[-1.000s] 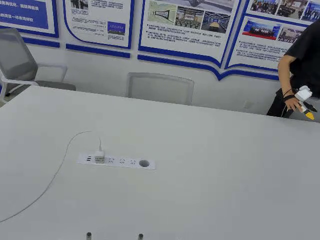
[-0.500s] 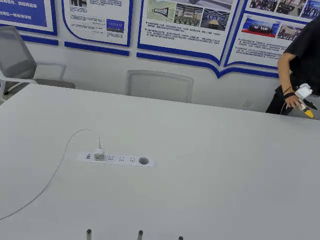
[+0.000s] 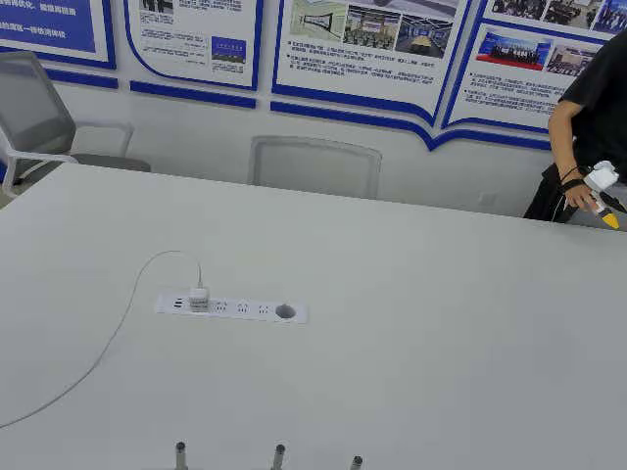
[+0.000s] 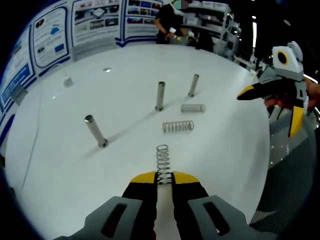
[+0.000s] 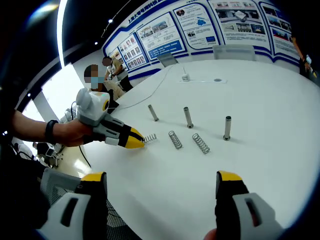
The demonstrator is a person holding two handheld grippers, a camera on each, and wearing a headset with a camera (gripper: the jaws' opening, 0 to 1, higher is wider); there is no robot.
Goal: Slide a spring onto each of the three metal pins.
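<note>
Spring (image 4: 162,159) pinched at its near end in my left gripper (image 4: 164,178), just short of the three bare pins (image 4: 160,96), two other springs (image 4: 178,126) lying loose, right gripper (image 5: 160,181) spread wide, so it's first threading, and next I lift and line it over a pin

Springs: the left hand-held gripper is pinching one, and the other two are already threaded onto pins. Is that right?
Not quite. The left hand-held gripper does pinch the near spring, but the middle spring and the far spring are not on pins. They lie flat on the table beside the bare pins, as the left gripper view shows.
</note>
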